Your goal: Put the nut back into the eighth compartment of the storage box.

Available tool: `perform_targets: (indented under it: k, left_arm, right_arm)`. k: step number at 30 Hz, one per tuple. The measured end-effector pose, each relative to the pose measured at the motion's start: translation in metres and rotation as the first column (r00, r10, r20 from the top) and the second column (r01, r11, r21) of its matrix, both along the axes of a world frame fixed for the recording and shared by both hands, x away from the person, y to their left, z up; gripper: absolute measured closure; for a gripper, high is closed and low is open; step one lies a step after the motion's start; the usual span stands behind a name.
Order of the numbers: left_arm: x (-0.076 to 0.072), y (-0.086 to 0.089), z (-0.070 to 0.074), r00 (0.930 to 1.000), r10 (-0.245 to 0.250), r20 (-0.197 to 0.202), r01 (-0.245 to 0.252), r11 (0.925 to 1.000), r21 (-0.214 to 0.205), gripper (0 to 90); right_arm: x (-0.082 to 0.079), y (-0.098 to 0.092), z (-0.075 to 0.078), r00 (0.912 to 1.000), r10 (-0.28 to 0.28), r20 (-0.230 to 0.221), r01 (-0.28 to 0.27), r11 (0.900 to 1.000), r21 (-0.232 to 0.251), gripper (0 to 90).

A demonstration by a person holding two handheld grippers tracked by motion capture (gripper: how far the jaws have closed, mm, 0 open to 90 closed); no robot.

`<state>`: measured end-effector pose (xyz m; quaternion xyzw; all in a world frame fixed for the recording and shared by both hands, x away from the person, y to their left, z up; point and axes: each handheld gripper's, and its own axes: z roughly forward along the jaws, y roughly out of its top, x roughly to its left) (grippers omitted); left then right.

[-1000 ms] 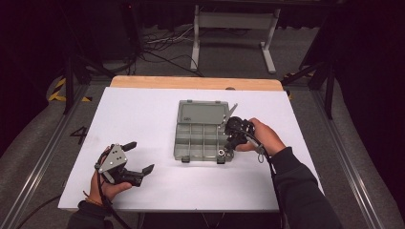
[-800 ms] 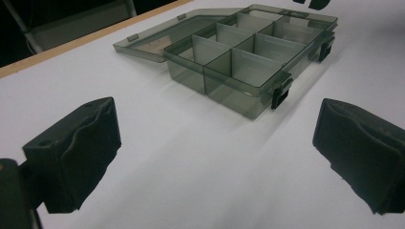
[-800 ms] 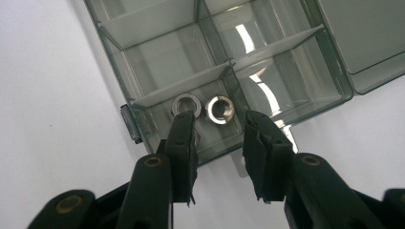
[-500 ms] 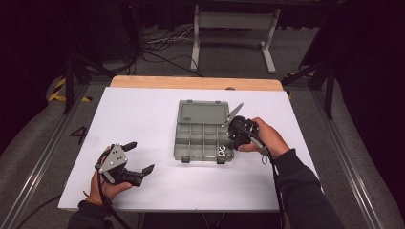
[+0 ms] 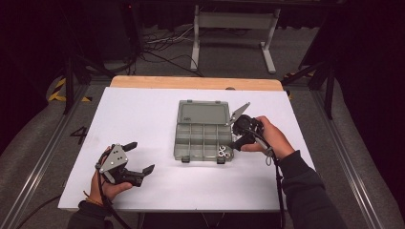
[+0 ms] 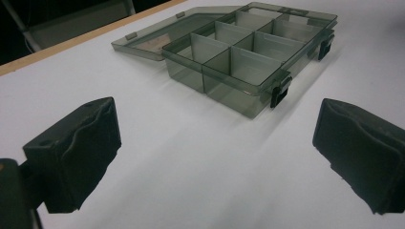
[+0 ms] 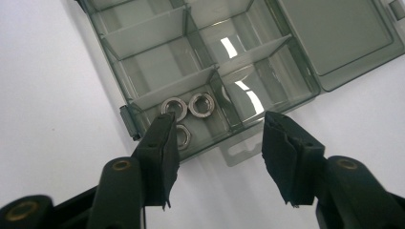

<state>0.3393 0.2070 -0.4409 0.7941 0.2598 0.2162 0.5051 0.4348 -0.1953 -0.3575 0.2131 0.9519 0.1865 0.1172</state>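
Organizer box, lid open flat, sits mid-worktop toward the right edge; three metal nuts lie in its near-right corner compartment. Right tool released, jaws spread over that corner, empty. Left tool released, near the front-left corner.

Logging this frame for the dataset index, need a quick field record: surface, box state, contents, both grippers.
surface: white table
box: grey compartment box, lid open and lying flat
contents: metal nuts, three seen, in the corner compartment nearest the right gripper; other compartments look empty
left gripper: open, empty, apart from the box
right gripper: open, empty, at the box's edge by the nuts
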Motion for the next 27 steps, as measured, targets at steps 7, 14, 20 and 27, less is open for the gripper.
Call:
perform_targets:
  k: [7, 14, 20, 27]
  left_arm:
    - [0.0, 0.0, 0.0, 1.0, 0.0, -0.001, 0.0, 1.0, 0.001, 2.8]
    - [0.0, 0.0, 0.0, 1.0, 0.001, -0.001, -0.001, 1.0, 0.001, 2.8]
    - [0.0, 0.0, 0.0, 1.0, 0.001, -0.001, -0.001, 1.0, 0.002, 2.8]
    - [0.0, -0.001, 0.0, 1.0, 0.001, -0.002, -0.001, 1.0, 0.003, 2.8]
  right_arm:
    - [-0.002, -0.008, 0.004, 0.9991, -0.021, 0.036, 0.02, 0.9995, 0.024, 36.2]
    - [-0.008, -0.016, 0.008, 0.9952, -0.034, 0.092, 0.029, 0.9979, 0.058, 30.6]
    - [-0.013, -0.021, 0.009, 0.9899, -0.055, 0.13, 0.045, 0.9957, 0.081, 26.8]
    - [-0.018, -0.027, 0.009, 0.9836, -0.07, 0.166, 0.053, 0.9933, 0.103, 20.2]
